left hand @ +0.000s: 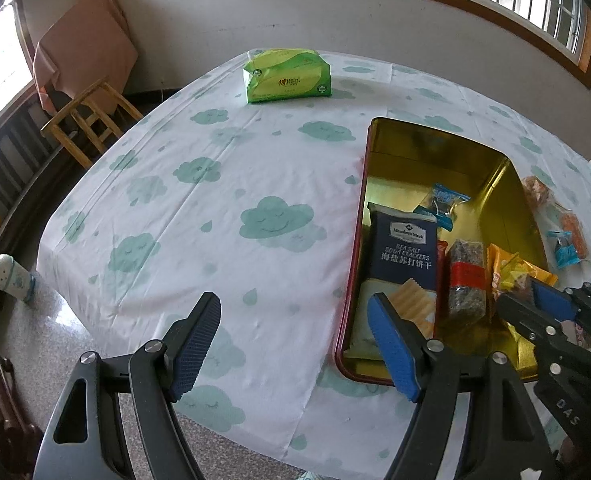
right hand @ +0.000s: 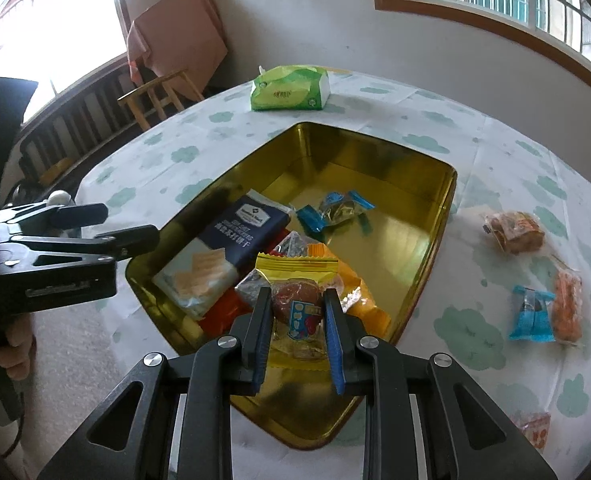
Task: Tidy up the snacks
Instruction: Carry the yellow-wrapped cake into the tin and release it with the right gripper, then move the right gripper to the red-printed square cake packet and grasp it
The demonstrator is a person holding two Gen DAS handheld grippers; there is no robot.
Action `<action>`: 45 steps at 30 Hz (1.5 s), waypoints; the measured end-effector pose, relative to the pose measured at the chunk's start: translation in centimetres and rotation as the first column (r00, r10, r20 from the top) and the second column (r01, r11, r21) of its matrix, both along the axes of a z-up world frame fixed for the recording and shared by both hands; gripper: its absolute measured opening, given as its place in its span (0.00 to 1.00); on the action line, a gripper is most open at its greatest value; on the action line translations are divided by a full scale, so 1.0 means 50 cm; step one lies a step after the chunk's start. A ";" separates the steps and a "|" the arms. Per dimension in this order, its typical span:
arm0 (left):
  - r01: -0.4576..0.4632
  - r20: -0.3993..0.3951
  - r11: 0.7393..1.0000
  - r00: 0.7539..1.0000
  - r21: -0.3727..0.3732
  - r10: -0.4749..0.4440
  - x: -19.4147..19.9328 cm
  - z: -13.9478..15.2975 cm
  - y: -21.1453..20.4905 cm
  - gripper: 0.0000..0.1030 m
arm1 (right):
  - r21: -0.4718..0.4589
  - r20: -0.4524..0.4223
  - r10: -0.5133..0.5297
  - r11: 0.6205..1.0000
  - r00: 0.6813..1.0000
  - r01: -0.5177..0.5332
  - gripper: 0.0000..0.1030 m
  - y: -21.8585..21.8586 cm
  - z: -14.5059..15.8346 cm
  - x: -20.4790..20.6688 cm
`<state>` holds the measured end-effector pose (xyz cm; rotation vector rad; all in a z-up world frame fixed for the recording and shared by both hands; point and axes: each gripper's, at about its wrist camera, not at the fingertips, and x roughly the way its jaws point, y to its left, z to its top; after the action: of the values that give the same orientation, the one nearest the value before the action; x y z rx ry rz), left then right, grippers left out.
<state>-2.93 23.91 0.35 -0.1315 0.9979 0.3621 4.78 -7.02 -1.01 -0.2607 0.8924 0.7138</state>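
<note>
The right gripper clamps a yellow-topped clear snack packet over the gold tin, apparently to drop it onto the pile at the tin's 6 o'clock end, beside the soda cracker pack. The left gripper hangs wide and empty at the tin's 9 o'clock rim, probably waiting its turn. Loose snacks, including a blue-wrapped sweet, lie on the tablecloth at 3 o'clock of the tin, not yet collected.
</note>
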 end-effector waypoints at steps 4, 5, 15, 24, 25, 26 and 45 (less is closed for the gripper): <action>0.003 -0.008 1.000 1.000 -0.001 -0.003 -0.001 -0.004 0.000 0.71 | -0.002 -0.004 0.006 1.000 1.000 -0.006 0.25 0.023 -0.012 0.010; 0.005 -0.009 1.000 1.000 -0.001 -0.005 -0.001 -0.005 -0.001 0.71 | 0.001 -0.002 0.007 1.000 1.000 -0.007 0.26 0.027 -0.013 0.012; 0.018 -0.009 1.000 1.000 0.004 -0.018 0.000 0.000 -0.018 0.71 | 0.045 0.003 0.008 0.999 1.000 -0.008 0.43 0.031 0.000 0.017; 0.042 0.001 0.999 0.999 0.010 -0.042 -0.003 0.016 -0.045 0.71 | 0.072 0.032 -0.013 0.997 0.999 0.010 0.46 -0.015 0.025 0.003; 0.047 0.003 0.999 0.999 0.010 -0.047 -0.003 0.018 -0.049 0.71 | 0.071 0.036 -0.020 0.997 0.999 0.018 0.47 -0.025 0.025 0.003; 0.051 0.003 0.999 0.999 0.010 -0.051 -0.002 0.019 -0.052 0.71 | 0.067 0.041 -0.033 0.997 0.999 0.030 0.47 -0.041 0.026 0.003; 0.171 -0.009 0.985 0.985 0.018 -0.171 0.017 0.020 -0.161 0.74 | -0.037 0.027 -0.333 0.942 0.943 0.333 0.51 -0.324 -0.054 0.028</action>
<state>-2.09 15.84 1.33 -0.0276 1.0050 0.2150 6.15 -23.23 -3.70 -0.1474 0.9048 0.3776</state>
